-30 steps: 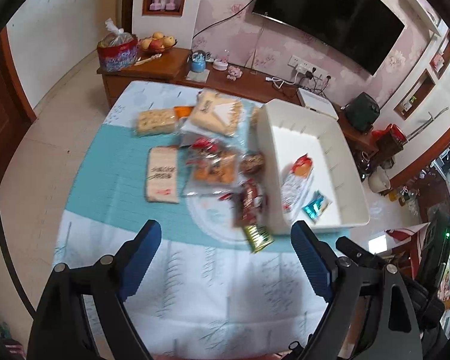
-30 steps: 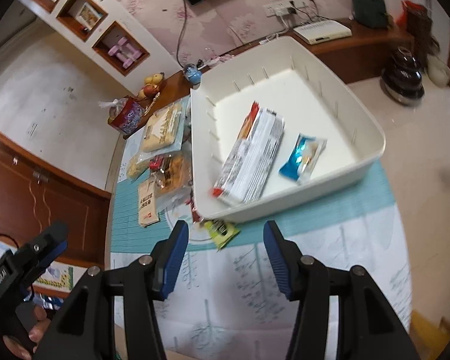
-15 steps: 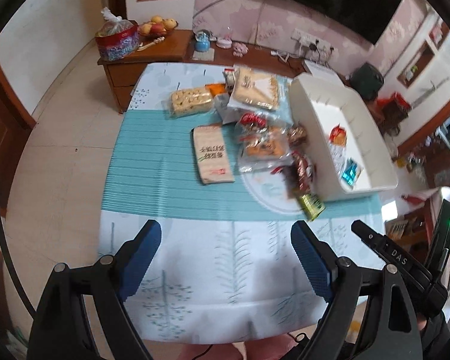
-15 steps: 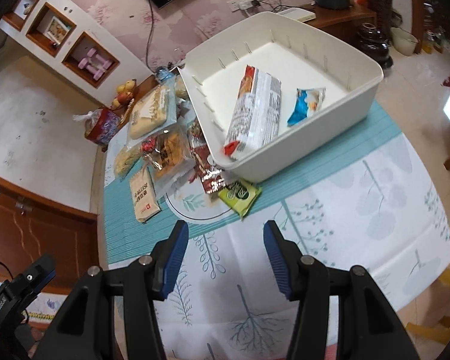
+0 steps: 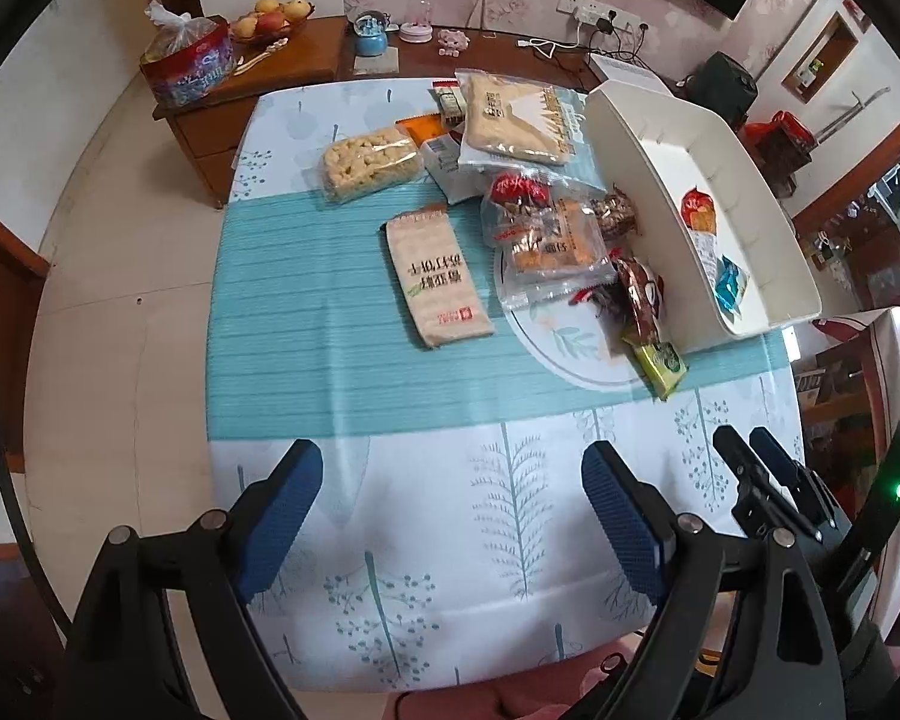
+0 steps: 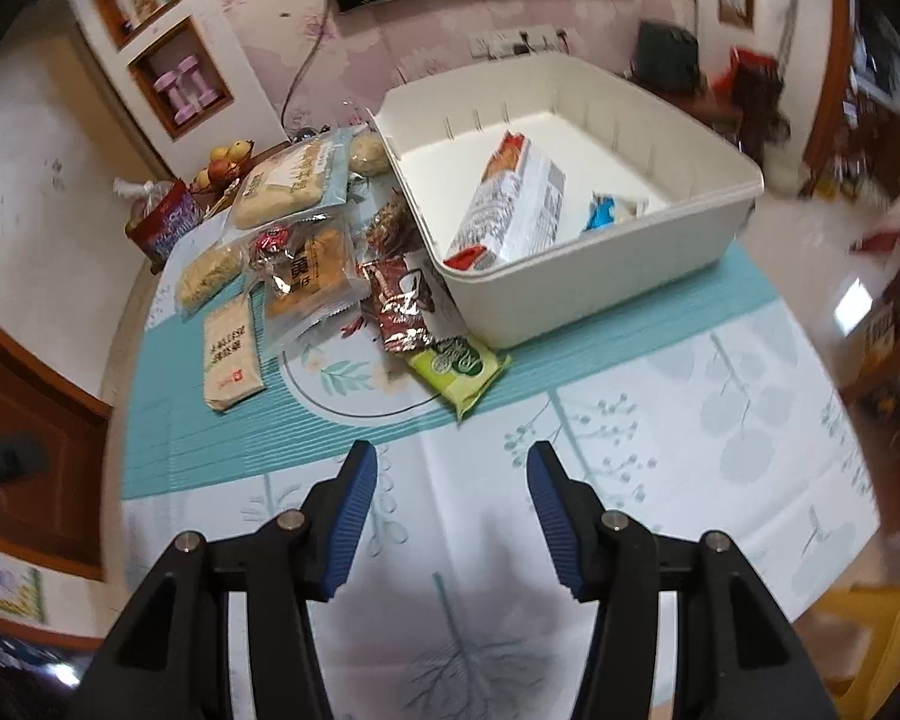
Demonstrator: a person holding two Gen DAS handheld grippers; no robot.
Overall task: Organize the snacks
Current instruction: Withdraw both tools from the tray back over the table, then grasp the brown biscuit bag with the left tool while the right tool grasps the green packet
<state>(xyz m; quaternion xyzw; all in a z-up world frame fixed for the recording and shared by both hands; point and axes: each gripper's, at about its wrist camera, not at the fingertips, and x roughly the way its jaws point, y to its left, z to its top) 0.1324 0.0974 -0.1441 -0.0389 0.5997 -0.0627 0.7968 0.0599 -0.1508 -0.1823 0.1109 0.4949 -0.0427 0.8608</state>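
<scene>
A white bin [image 5: 648, 198] [image 6: 600, 282] stands on the right of the table and holds a long white-and-red packet [image 6: 510, 204] and a small blue packet [image 6: 609, 210]. Left of the bin lie loose snacks: a green packet [image 5: 660, 363] [image 6: 456, 366], a brown foil packet [image 5: 642, 294], a clear bag of orange biscuits [image 5: 546, 246], a tan cracker packet [image 5: 438, 276] and a puffed-rice block [image 5: 369, 162]. My left gripper [image 5: 450, 504] hangs open over the white near part of the cloth, nothing between its pads. My right gripper [image 6: 450, 498] is open too, empty, just short of the green packet.
A large flat bag [image 5: 513, 117] lies at the table's far end. Behind stands a wooden sideboard [image 5: 210, 120] with a fruit bowl [image 5: 270, 12] and a red bag [image 5: 189, 63]. A yellow chair [image 6: 870, 648] is at the near right corner.
Both grippers have drawn back toward the near edge of the table and tipped downward, so the snacks and bin sit farther off. Their jaws stayed as they were; nothing was picked up.
</scene>
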